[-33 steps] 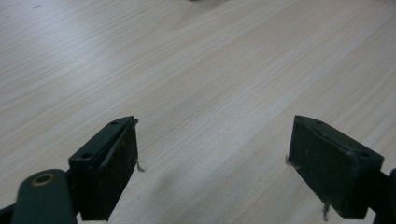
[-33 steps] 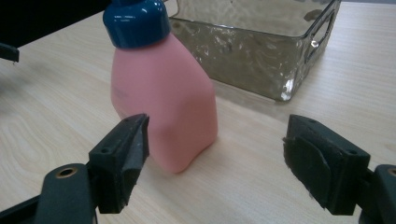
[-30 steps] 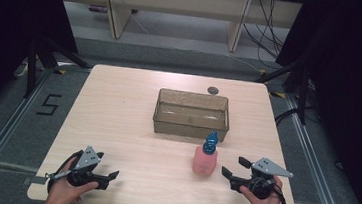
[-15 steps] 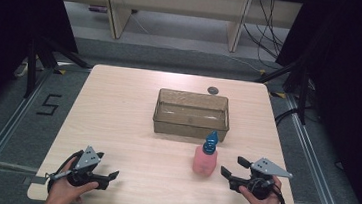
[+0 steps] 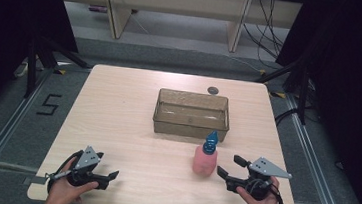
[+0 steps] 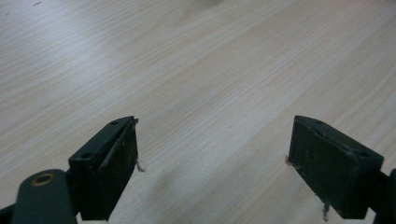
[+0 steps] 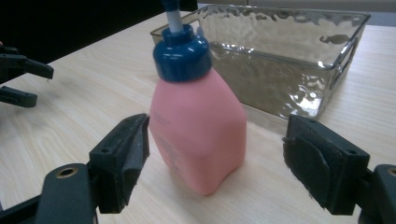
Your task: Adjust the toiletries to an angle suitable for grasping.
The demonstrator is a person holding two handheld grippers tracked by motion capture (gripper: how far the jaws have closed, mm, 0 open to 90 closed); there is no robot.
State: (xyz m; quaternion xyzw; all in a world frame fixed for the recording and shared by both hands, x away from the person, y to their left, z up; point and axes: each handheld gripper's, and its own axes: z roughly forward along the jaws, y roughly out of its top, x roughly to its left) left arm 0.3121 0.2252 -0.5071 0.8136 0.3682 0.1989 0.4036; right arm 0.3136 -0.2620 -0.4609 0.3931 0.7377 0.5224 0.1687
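— What stands on the wooden table [image 5: 118,111]?
— A clear rectangular tub [image 5: 192,114] near the middle, and a pink bottle [image 5: 204,158] with a blue cap just in front of it.
— And the grippers?
— The left gripper [image 5: 108,177] sits at the near left edge, jaws apart. The right gripper [image 5: 228,167], also spread, points at the bottle, close beside it.

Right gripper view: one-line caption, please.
Open right tool faces an upright pink bottle beside a clear tray.
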